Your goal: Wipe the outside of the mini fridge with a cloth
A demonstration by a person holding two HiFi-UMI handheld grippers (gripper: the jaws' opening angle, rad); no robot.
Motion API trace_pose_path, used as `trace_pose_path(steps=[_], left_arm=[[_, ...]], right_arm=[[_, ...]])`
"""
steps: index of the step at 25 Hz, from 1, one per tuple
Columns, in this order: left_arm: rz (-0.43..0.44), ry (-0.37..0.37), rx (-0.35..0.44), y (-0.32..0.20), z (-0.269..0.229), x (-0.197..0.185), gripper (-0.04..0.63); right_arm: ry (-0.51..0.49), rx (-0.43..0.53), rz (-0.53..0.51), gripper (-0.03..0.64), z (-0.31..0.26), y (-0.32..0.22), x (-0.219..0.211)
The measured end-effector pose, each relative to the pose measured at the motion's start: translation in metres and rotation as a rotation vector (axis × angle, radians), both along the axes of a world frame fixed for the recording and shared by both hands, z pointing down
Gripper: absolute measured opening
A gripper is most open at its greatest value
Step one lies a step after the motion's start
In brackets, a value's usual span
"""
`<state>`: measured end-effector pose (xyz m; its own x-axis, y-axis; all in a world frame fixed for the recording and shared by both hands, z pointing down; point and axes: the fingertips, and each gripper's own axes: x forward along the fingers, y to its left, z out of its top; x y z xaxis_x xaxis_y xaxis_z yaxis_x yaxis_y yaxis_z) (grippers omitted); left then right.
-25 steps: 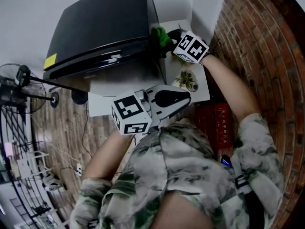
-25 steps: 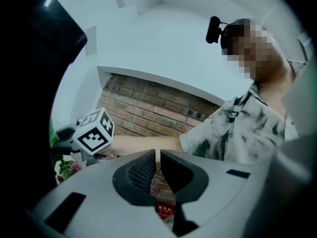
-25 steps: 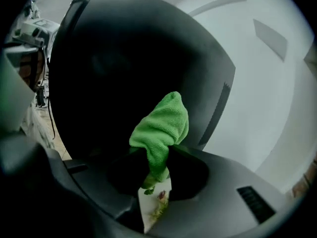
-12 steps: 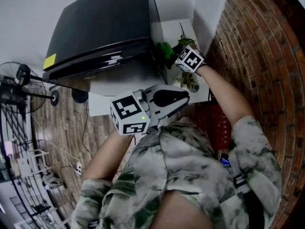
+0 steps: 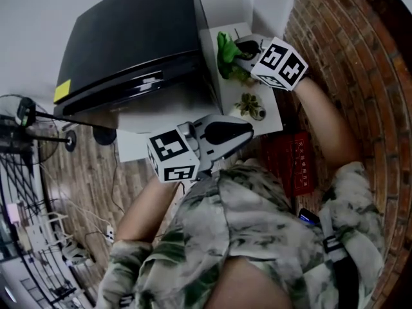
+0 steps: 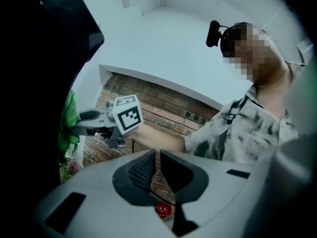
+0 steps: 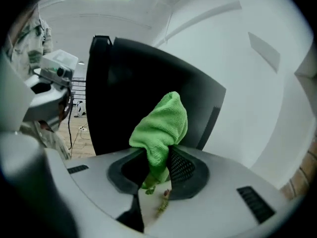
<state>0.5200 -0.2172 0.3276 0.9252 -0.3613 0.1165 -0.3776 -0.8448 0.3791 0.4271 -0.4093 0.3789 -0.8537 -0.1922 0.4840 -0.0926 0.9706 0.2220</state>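
The black mini fridge stands at the upper left in the head view. In the right gripper view its dark side fills the middle. My right gripper is shut on a green cloth just right of the fridge's side wall. The bunched cloth rises between that gripper's jaws; I cannot tell whether it touches the fridge. My left gripper hovers lower down, near my chest and away from the fridge. Its jaws are shut with nothing between them.
A white side table beside the fridge carries a small potted plant. A red crate sits on the floor below it. A brick wall closes the right side. A standing fan and cables lie at the left.
My right gripper slid the cloth down the fridge's right side, then came back up and a little to the right, off the wall. The left gripper has barely moved.
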Motion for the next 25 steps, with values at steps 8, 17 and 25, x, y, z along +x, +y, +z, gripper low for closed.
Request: trace_pose_path(steps=[8, 17, 25], left_arm=[[0.009, 0.001, -0.011, 0.002, 0.006, -0.006, 0.031], [-0.012, -0.013, -0.032, 0.009, 0.014, -0.018, 0.031], [-0.029, -0.011, -0.054, 0.01, 0.022, -0.031, 0.031]], right_arm=[[-0.034, 0.047, -0.082, 0.104, -0.063, 0.042, -0.005], [-0.039, -0.031, -0.052, 0.104, 0.0, 0.056, -0.014], [-0.003, -0.092, -0.007, 0.104, 0.08, 0.059, -0.013]])
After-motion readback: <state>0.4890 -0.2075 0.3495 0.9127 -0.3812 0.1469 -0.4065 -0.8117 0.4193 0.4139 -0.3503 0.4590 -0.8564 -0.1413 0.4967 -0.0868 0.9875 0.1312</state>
